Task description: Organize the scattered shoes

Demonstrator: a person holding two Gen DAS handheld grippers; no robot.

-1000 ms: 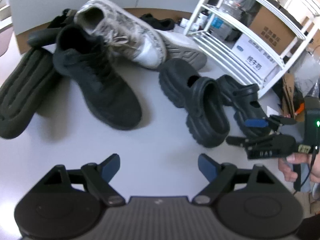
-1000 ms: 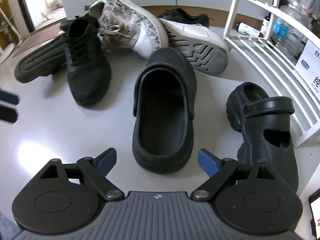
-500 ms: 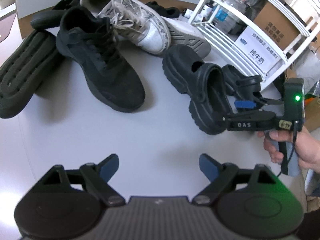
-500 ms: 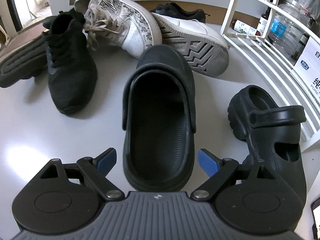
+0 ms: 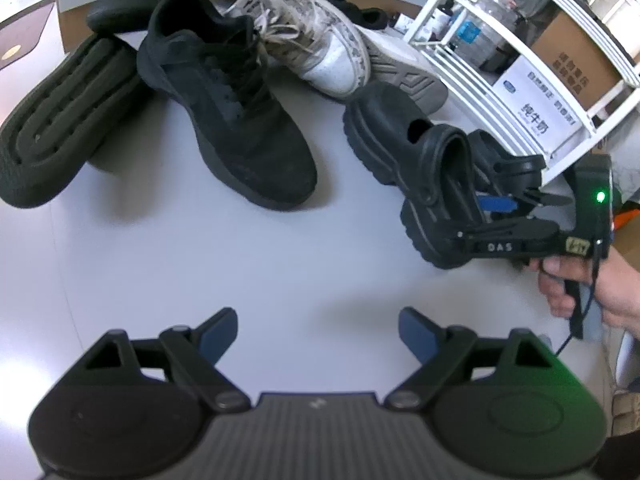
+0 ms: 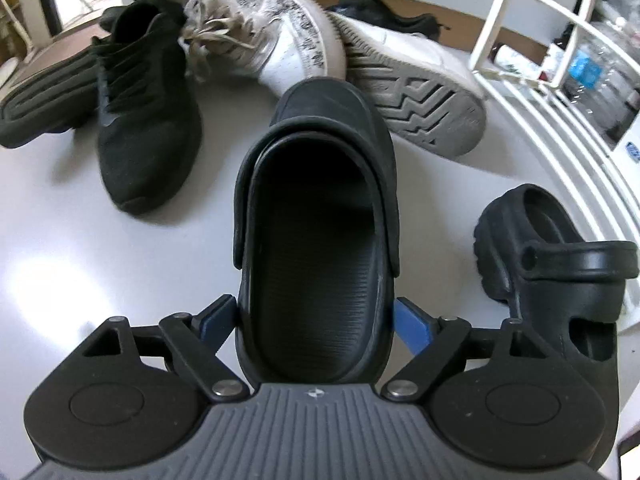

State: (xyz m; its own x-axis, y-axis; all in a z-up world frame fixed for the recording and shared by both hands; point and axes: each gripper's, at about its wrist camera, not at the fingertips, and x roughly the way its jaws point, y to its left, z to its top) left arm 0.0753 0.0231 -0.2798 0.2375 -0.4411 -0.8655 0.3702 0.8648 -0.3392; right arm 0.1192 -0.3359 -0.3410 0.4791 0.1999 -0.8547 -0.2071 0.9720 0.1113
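**Clog heel between the right jaws**

Grey tabletop (image 5: 280, 264) lies bare before the left gripper (image 5: 318, 334), jaws apart. Right gripper (image 6: 314, 316), jaws just closing, straddles the ribbed black clog (image 6: 316, 208) heel; contact unclear. White rack (image 6: 560, 128) borders the right edge.

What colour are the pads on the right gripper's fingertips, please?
Blue pads, clearest in the right wrist view, either side of the black clog.

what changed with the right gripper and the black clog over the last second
The right gripper came forward and down until the black rubber clog's heel sits between its fingers, which have just been closing; a firm grip isn't clear yet. The left gripper stays open over bare table, and the other shoes haven't moved.
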